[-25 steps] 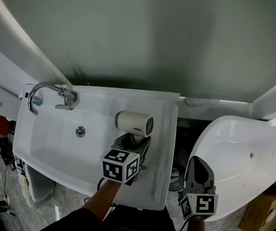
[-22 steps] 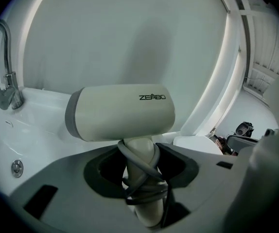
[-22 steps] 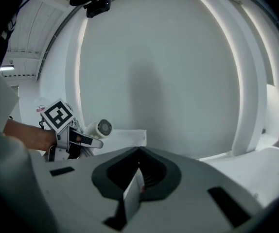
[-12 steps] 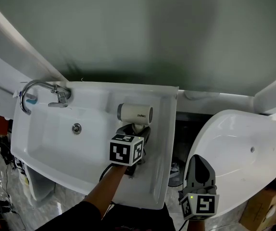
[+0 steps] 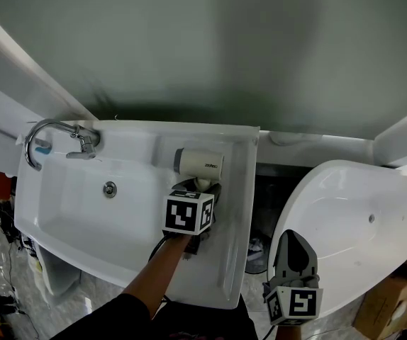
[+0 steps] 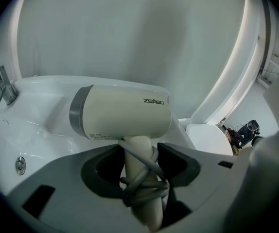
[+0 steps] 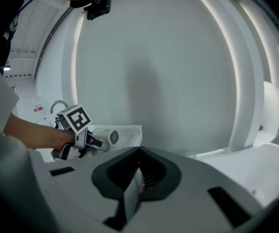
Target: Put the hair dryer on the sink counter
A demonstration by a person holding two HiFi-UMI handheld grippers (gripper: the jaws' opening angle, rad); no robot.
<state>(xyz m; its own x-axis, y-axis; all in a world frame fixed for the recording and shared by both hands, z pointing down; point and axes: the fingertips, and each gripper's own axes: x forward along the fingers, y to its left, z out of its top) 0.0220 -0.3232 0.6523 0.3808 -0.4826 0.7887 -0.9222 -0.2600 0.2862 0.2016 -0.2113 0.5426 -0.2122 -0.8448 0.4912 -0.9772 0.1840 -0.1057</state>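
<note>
The cream hair dryer (image 5: 200, 162) lies on its side on the white sink counter (image 5: 237, 211), at the back right of the basin, nozzle end to the left. Its handle, wrapped in grey cord, points at me and sits between the jaws of my left gripper (image 5: 200, 188). In the left gripper view the jaws of that gripper (image 6: 139, 166) are opening, with small gaps beside the handle of the dryer (image 6: 120, 113). My right gripper (image 5: 293, 241) hangs shut and empty over the space right of the sink; its own view shows its jaws (image 7: 137, 178) meeting.
A chrome faucet (image 5: 54, 134) stands at the sink's back left, with the drain (image 5: 109, 188) in the basin. A large white tub (image 5: 352, 218) sits to the right. A grey-green wall rises behind. Clutter lies on the floor at the far left.
The left gripper and the hair dryer have shifted a little toward the back wall. The right gripper has stayed where it was.
</note>
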